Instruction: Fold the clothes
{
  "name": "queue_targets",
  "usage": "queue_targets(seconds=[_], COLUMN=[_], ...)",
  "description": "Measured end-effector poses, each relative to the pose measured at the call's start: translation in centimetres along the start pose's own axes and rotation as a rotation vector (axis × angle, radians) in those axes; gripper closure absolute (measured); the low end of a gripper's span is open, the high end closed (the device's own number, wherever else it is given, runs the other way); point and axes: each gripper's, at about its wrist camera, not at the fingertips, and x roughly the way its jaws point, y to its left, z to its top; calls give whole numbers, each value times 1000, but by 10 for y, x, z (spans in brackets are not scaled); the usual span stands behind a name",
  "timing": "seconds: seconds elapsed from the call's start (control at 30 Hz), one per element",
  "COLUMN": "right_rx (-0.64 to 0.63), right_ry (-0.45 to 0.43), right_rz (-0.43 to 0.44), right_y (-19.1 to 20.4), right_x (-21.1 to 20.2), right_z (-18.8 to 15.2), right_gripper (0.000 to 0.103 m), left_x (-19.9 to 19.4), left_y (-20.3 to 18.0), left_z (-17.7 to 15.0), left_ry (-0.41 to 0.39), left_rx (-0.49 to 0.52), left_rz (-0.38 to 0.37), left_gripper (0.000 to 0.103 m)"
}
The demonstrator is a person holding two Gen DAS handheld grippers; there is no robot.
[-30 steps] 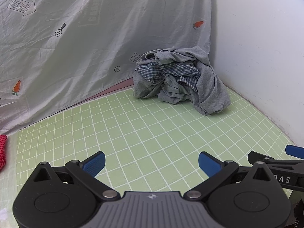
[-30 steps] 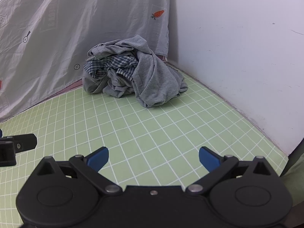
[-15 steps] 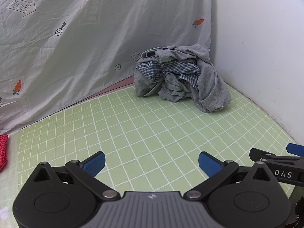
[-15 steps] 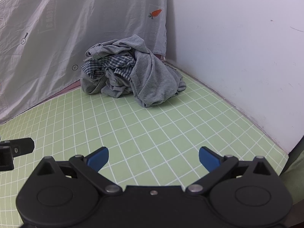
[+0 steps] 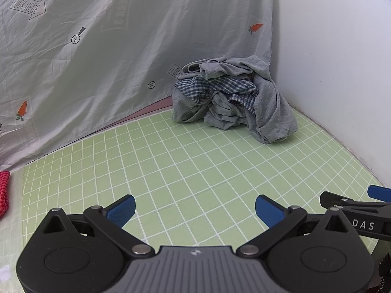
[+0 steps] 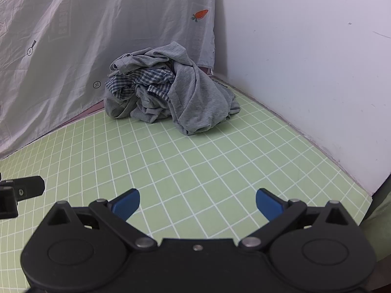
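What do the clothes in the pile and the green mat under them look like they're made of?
Grey garments: soft matte knit, probably cotton jersey, with a heathered surface and limp folds. Checked piece: thinner woven cloth, likely cotton, with a crisp blue-and-white weave and sharper creases. Mat: smooth green sheet with a printed white grid, lying flat with a faint sheen, possibly vinyl or rubber.

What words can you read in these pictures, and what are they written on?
"LOOK HERE" in an arrow, on the gray sheet.
"DAS" on the right gripper, seen from the left wrist view; more letters may be hidden.
Another boxed print on the sheet, partly behind the clothes pile: too cut off to read.
Faint boxed words higher on the sheet: too blurred to read.
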Motion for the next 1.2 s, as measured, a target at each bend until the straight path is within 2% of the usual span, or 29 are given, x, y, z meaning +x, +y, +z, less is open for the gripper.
queue_targets(seconds=[0.57,1.2], right_rx=[-3,0], right_ry=[6,5], right_rz=[-1,2], right_y=[9,1], right_x=[0,7], right_z=[3,11], right_gripper=[1,1], left_x=[0,7], left_y=[7,6], left_z=[-1,2], left_ry=[-6,0], left_rx=[-13,-22], left_rz=[0,10], left_gripper=[0,0])
